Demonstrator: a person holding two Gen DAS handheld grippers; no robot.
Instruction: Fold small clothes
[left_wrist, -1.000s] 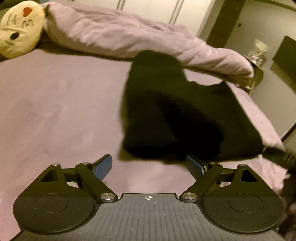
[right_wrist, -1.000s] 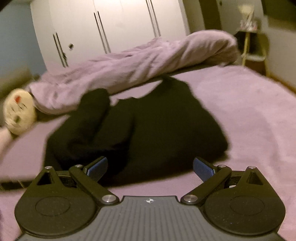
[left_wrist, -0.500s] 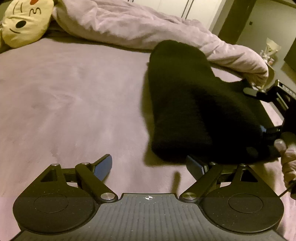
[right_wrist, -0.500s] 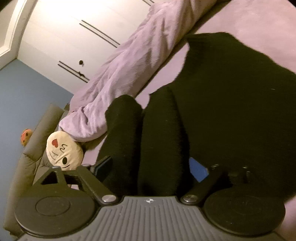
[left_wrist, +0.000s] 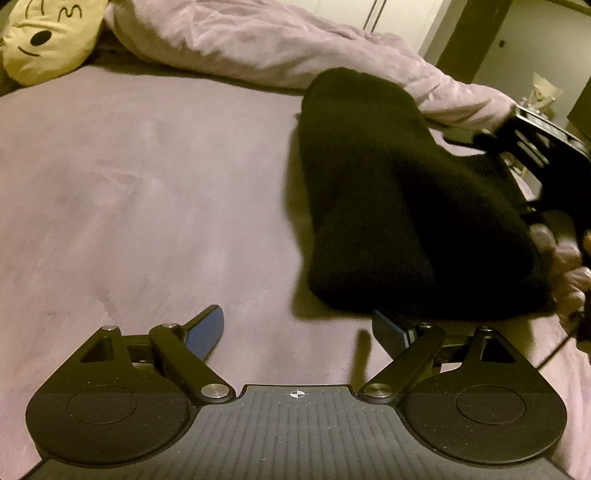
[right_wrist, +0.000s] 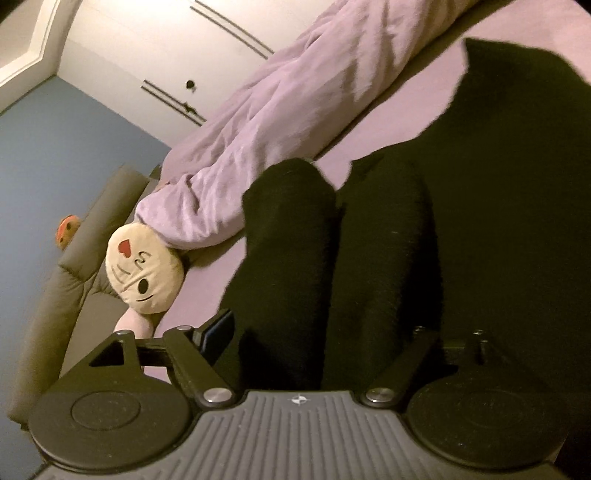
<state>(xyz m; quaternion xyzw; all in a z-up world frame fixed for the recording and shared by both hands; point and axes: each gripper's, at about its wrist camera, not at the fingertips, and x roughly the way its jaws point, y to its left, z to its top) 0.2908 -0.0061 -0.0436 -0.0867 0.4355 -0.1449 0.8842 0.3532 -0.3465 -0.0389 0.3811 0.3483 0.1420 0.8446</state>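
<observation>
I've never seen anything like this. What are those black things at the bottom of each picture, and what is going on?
No robot here: a person holds a two-finger tool in each hand, each with a camera looking along its fingers. One picture comes from the left gripper, open and empty over the purple bed. The other comes from the right gripper, with the black garment between its fingers; whether it pinches, I cannot tell. A duvet and a yellow face cushion lie behind.
</observation>
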